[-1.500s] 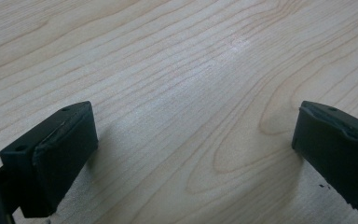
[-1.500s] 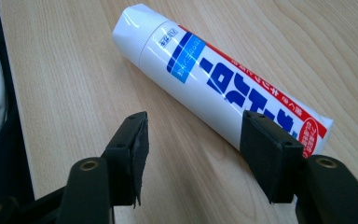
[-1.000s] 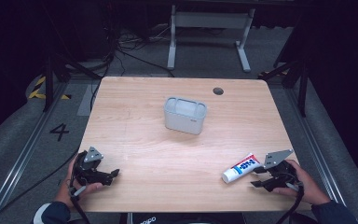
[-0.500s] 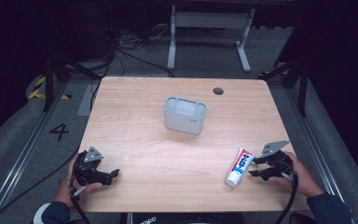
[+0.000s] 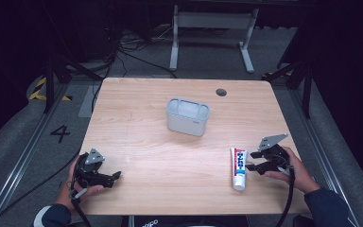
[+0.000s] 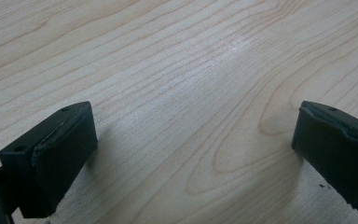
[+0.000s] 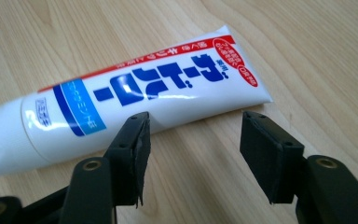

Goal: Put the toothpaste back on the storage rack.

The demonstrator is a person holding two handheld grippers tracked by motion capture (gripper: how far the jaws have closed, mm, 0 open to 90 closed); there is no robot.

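A white toothpaste tube [image 5: 238, 168] with blue lettering and red trim lies flat on the wooden table [image 5: 170, 156] at the right front, cap toward the front edge. My right gripper [image 5: 254, 161] sits just to its right, jaws pointing at the tube. In the right gripper view the tube [image 7: 135, 98] lies just beyond the gripper [image 7: 198, 128]. The jaws have just been opening and stand apart with only bare wood between them. My left gripper [image 5: 113, 178] rests at the left front, open over bare table [image 6: 193, 135].
A pale grey rectangular container [image 5: 187, 116] stands near the table's middle. A dark round hole [image 5: 221, 92] sits near the far edge. Cables and a white metal frame [image 5: 212, 28] lie on the floor beyond the table.
The toothpaste tube has swung from a slant to lying lengthwise with its cap toward the front. My right gripper has moved away from the front edge and its jaws have widened. The left gripper stayed still.
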